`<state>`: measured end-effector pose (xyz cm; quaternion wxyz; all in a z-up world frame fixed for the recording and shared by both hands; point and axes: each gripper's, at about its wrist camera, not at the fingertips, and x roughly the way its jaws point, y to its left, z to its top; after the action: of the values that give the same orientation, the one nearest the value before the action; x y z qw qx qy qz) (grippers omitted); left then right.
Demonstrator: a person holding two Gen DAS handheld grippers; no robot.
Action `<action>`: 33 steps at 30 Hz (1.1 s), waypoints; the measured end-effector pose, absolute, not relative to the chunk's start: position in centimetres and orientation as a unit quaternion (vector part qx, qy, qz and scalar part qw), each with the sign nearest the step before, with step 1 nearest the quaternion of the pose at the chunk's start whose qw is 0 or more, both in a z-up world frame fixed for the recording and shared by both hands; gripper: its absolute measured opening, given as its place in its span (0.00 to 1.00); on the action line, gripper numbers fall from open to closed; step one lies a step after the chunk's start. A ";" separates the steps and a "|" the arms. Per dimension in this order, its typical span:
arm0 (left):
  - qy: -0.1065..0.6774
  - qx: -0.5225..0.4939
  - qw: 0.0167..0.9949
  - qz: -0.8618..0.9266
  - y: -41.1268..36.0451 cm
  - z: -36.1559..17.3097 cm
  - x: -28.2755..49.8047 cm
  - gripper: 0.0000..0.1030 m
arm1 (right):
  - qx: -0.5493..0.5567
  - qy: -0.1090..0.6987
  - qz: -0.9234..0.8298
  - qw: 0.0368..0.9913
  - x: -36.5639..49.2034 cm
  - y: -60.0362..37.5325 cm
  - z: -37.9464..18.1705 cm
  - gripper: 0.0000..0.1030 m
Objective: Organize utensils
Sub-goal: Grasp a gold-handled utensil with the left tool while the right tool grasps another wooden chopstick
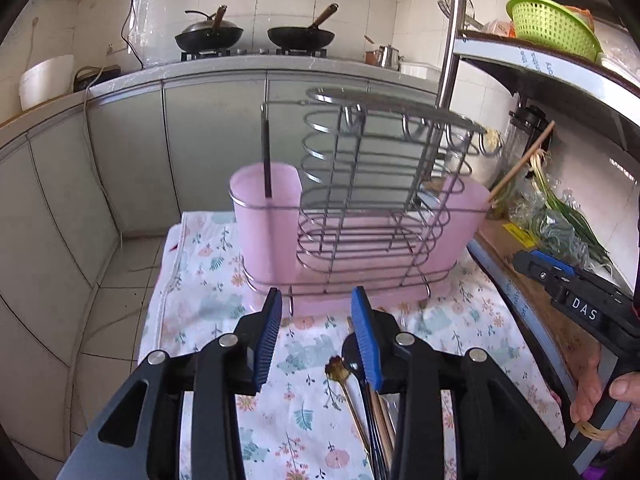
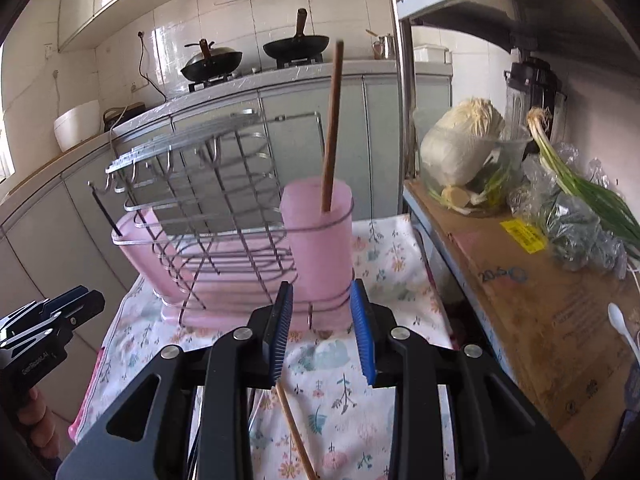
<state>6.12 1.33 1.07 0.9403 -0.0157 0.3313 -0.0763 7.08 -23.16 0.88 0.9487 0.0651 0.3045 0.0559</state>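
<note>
So the wire rack point(image 1: 360, 208) sits at the far end of the floral cloth point(image 1: 312, 360), with a pink cup at each end. The left cup point(image 1: 266, 224) has one black chopstick point(image 1: 266, 156) standing upright in it, and the right cup point(image 2: 318, 240) has a brown chopstick point(image 2: 332, 128) leaning a bit. The middle of the rack is just bare wire loops, with a pink drip tray under it.

The left gripper point(image 1: 316, 336) hangs over the cloth just short of the rack's front edge, with its jaws apart and nothing between them. A pile of loose utensils point(image 1: 372, 412) lies on the cloth right under its right finger: a dark spoon, a gold-handled piece and some chopsticks, running back toward the camera.

The right gripper point(image 2: 322, 334) is lined up with the right cup, tips close to its base. Its jaws are parted with only cloth showing in the gap, so it's released too. One loose brown chopstick point(image 2: 294, 432) lies on the cloth below its left finger.

Room-wise, the cloth's left edge drops off to the tiled floor, so that side's wide open. The right side is tight: a shelf point(image 2: 520, 280) with cardboard, cabbage and green onions butts right up against the cloth, and a steel pole point(image 2: 402, 80) rises just behind the right cup. A white spoon point(image 2: 622, 328) lies on the cardboard.
</note>
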 end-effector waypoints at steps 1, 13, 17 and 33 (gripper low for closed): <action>0.343 -0.015 0.936 -0.079 1.1 0.4 6.1 0.34 | 0.067 0.316 0.060 0.945 6.9 -23.2 0.2 0.29; 0.474 -0.035 0.871 -0.122 -1.5 -8.0 6.1 0.31 | 0.095 0.451 0.127 0.878 5.4 -22.3 -8.6 0.29; 0.483 -0.078 0.866 -0.102 0.4 -8.8 7.0 0.26 | 0.106 0.462 0.126 0.871 5.2 -22.6 -9.7 0.29; 0.494 -0.008 0.866 -0.079 -2.1 -11.4 12.4 0.26 | 0.111 0.484 0.131 0.858 6.1 -22.7 -11.3 0.29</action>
<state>12.44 -2.11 -11.41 0.8656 -0.0075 0.4945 -0.0789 6.12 -22.74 -11.34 0.8579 0.1108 0.4843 0.1309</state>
